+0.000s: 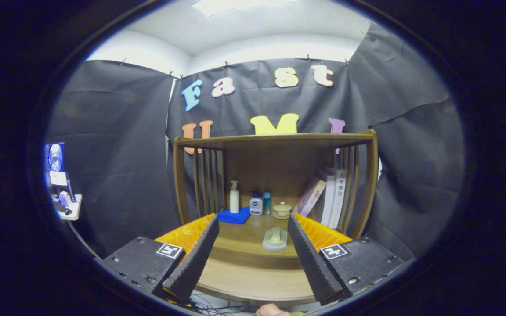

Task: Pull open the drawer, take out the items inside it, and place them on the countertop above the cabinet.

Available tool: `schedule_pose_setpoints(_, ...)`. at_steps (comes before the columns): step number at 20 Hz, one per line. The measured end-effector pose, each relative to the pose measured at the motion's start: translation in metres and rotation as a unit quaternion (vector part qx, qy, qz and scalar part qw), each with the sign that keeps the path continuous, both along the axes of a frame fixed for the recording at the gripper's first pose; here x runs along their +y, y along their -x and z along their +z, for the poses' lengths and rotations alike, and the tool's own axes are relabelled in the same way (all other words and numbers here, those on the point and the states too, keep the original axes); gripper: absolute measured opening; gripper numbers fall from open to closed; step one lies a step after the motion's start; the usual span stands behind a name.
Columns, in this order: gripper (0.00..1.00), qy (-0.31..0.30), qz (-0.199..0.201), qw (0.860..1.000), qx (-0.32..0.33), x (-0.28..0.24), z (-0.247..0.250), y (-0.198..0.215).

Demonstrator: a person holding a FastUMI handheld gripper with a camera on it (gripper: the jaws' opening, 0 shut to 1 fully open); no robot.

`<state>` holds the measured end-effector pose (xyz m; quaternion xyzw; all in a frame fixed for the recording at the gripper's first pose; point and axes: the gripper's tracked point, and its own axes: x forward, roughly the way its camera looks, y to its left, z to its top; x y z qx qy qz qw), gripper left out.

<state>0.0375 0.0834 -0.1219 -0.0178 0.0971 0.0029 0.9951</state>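
My gripper [253, 219] is open, its two fingers spread wide with nothing between them. Beyond them stands a wooden cabinet [275, 141] with slatted sides and a countertop [253, 230] under its upper shelf. A pale green, soap-dish-like item [275, 238] lies on the countertop just ahead, between the fingers. Further back stand a white pump bottle [234, 197] on a blue cloth [235, 216], a small white bottle [256, 205], a teal bottle [266, 202] and a little lidded bowl [281, 210]. Below a step in the wood lies a lighter wooden surface [253, 281]; I cannot tell whether it is the drawer.
Several books [330, 197] lean against the cabinet's right slats. Black cloth walls surround the cabinet. A screen and a small device [59, 184] sit far off to the left. Cables [218, 305] and a person's fingertip [272, 310] show under the fingers.
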Motion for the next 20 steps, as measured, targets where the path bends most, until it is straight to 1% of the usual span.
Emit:
schedule_pose_setpoints(2,0.99,-0.004,0.004,1.000,-0.013,0.006,-0.009,0.012)
schedule_pose_setpoints(4,0.99,-0.003,-0.001,1.000,-0.030,0.006,-0.019,0.021)
schedule_pose_setpoints(7,0.99,0.000,-0.006,0.999,-0.040,0.010,-0.048,0.032)
schedule_pose_setpoints(10,0.99,0.007,-0.004,1.000,-0.021,0.014,-0.091,0.039)
schedule_pose_setpoints(13,0.99,-0.015,-0.005,1.000,-0.009,0.018,-0.129,0.045)
schedule_pose_setpoints(20,1.00,-0.033,-0.042,0.998,0.042,0.003,-0.221,0.063)
